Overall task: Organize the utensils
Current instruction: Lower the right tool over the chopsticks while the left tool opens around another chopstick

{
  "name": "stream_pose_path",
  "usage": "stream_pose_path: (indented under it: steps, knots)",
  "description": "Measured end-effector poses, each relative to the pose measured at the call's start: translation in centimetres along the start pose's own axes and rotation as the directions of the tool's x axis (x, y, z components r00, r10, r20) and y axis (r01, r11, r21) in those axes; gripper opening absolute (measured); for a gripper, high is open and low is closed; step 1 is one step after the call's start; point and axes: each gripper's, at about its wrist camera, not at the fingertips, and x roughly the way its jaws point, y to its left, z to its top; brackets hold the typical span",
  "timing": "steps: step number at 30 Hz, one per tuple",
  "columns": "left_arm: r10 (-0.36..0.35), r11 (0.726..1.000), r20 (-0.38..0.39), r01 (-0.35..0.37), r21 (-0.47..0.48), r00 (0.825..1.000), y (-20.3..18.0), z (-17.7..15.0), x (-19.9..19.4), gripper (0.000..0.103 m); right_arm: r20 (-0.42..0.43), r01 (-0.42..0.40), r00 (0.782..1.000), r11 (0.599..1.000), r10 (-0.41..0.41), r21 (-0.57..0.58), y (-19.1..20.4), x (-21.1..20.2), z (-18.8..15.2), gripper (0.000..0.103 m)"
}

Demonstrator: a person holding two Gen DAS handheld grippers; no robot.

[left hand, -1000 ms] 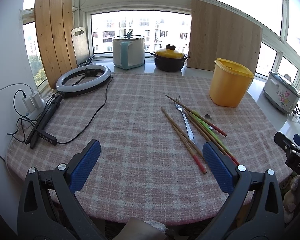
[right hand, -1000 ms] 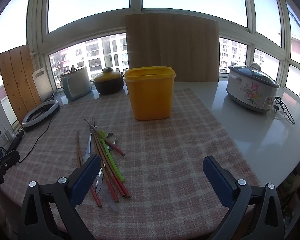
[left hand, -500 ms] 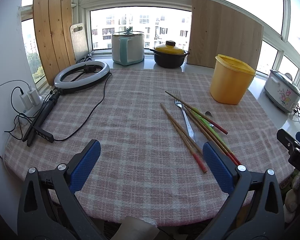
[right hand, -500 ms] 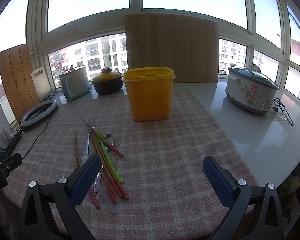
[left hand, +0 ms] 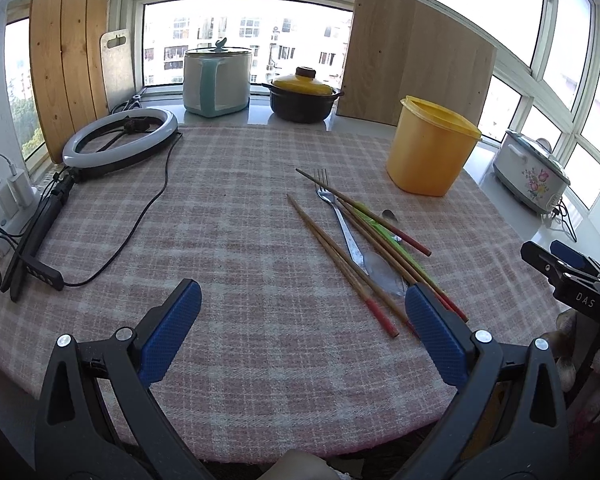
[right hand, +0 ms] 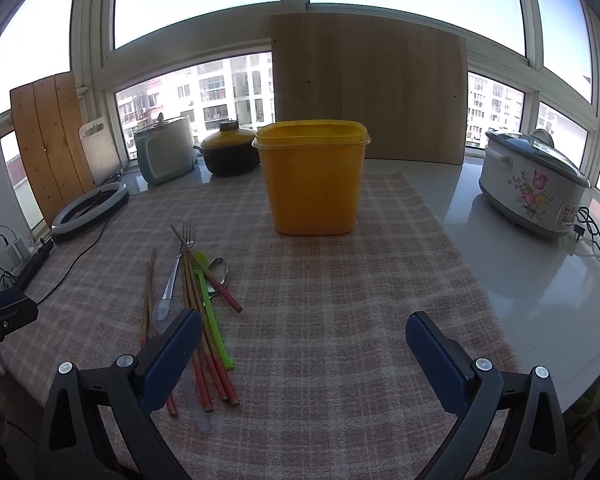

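A pile of utensils lies on the checked tablecloth: several red-tipped wooden chopsticks (left hand: 342, 258) (right hand: 192, 300), a metal fork (left hand: 338, 220) (right hand: 176, 268), a green spoon (right hand: 206, 300), a metal spoon (right hand: 219, 272) and a clear plastic spoon (left hand: 382, 270). A yellow tub (left hand: 430, 148) (right hand: 312, 178) stands upright behind them. My left gripper (left hand: 300, 320) is open and empty, low over the cloth, left of the pile's near ends. My right gripper (right hand: 302, 340) is open and empty, right of the pile, facing the tub.
A ring light (left hand: 120, 142) with its cable and stand lies at the far left. A kettle (left hand: 216, 80), a yellow-lidded pot (left hand: 302, 96) and wooden boards (left hand: 414, 52) stand along the window. A flowered cooker (right hand: 534, 188) sits on the white counter to the right.
Both grippers have moved forward a little over the table towards the utensils and the tub. Both stay open. The utensils have not moved.
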Motion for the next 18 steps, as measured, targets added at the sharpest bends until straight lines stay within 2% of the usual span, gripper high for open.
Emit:
stream_pose_path:
  steps: [5,8,13,16,18]
  knots:
    - [-0.018,1.000,-0.055,0.019,0.019,0.998,0.0,0.6,1.7,0.092,-0.024,-0.028,0.999,0.998,0.027,-0.056,0.1,1.7,1.5,0.103]
    - [-0.062,0.998,-0.100,0.061,-0.016,0.993,0.5,1.0,3.0,0.079,-0.070,-0.052,0.996,0.995,0.046,-0.085,0.5,3.3,2.8,0.103]
    - [-0.124,0.989,-0.196,0.106,-0.099,0.973,1.5,1.4,6.0,0.058,-0.114,-0.147,0.985,0.977,0.131,-0.153,2.0,6.1,5.2,0.103]
    - [-0.153,0.984,-0.242,0.124,-0.129,0.958,1.7,1.6,7.8,0.050,-0.163,-0.234,0.965,0.952,0.204,-0.196,3.4,8.0,6.4,0.097]
    - [-0.170,0.979,-0.268,0.132,-0.154,0.948,1.8,1.8,9.0,0.049,-0.208,-0.269,0.952,0.934,0.223,-0.233,4.7,9.5,6.9,0.086]
